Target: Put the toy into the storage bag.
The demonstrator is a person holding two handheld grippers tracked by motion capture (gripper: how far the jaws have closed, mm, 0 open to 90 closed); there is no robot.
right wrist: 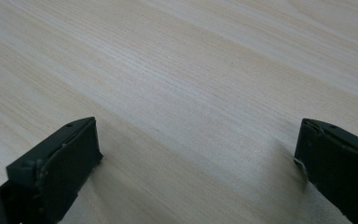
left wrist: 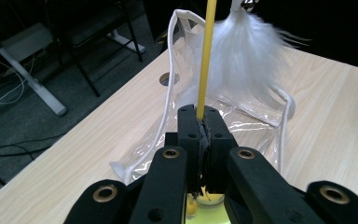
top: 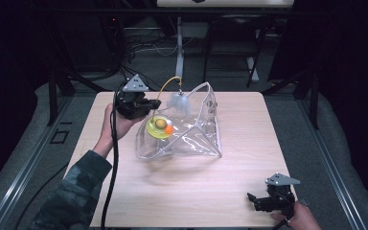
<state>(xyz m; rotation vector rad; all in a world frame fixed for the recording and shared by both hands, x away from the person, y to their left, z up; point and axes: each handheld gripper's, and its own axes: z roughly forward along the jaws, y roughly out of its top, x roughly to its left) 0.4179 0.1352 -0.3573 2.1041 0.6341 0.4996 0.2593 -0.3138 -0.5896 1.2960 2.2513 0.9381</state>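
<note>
My left gripper (top: 146,106) sits over the far left part of the table, my left hand (top: 112,123) wrapped round it from below, camouflage sleeve (top: 74,191) running back toward the near edge; its jaws are pressed together on a thin yellow rod (left wrist: 206,56). My right gripper (top: 258,201) rests low at the near right corner, held by my right hand (top: 299,218), its two jaws spread wide with nothing between them.

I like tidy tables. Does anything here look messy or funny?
The clear plastic bag lies crumpled and half open on the table. The left gripper pinches a yellow wand with a fluffy white feather. Nothing looks spilled or broken.
</note>
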